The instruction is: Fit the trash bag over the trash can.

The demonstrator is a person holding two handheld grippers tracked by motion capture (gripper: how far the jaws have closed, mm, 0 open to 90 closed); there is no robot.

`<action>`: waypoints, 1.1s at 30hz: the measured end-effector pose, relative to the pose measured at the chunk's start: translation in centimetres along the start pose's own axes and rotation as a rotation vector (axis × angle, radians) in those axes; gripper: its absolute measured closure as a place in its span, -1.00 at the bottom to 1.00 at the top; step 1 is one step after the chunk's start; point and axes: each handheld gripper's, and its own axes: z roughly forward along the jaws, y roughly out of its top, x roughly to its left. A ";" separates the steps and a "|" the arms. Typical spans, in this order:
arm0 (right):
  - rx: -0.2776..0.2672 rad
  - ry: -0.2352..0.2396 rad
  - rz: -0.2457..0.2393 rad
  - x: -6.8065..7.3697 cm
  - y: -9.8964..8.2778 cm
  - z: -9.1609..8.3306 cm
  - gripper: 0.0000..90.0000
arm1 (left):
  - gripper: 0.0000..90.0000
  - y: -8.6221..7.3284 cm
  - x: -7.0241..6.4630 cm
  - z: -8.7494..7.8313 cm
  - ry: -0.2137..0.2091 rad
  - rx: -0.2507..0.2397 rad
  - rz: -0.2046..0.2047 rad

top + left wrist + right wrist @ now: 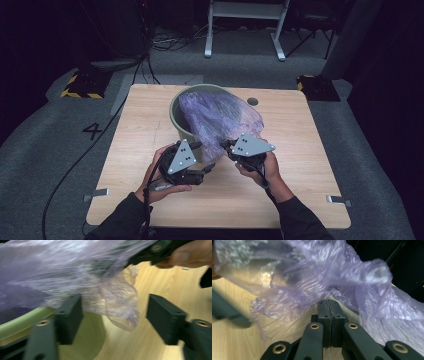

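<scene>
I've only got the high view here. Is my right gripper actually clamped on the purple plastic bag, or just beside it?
Observer: Clamped. In the right gripper view the right gripper has its jaws pressed together on a fold of the thin, crinkled purple plastic bag.
Operator: And the left one?
Observer: The left gripper is open; a loose flap of the bag hangs between its jaws, touching neither pad.
Operator: What's under that flap?
Observer: The rim of the round green plastic bin, just behind the left-hand jaw.

I see a wooden bench [140, 150]; a green bin [181, 127] stands on it just beyond my left gripper [210, 156].
</scene>
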 end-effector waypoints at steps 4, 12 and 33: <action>-0.006 0.006 0.004 -0.2 -0.1 -0.2 0.92 | 0.32 -0.3 0.6 0.1 0.014 0.011 0.019; -0.043 -0.023 0.011 -0.6 -0.6 -1.8 0.48 | 0.94 -1.1 1.5 -0.1 0.007 0.024 0.012; 0.020 -0.231 0.000 -4.9 -1.0 -3.8 0.00 | 0.98 -3.5 4.6 -2.5 0.053 0.069 -0.038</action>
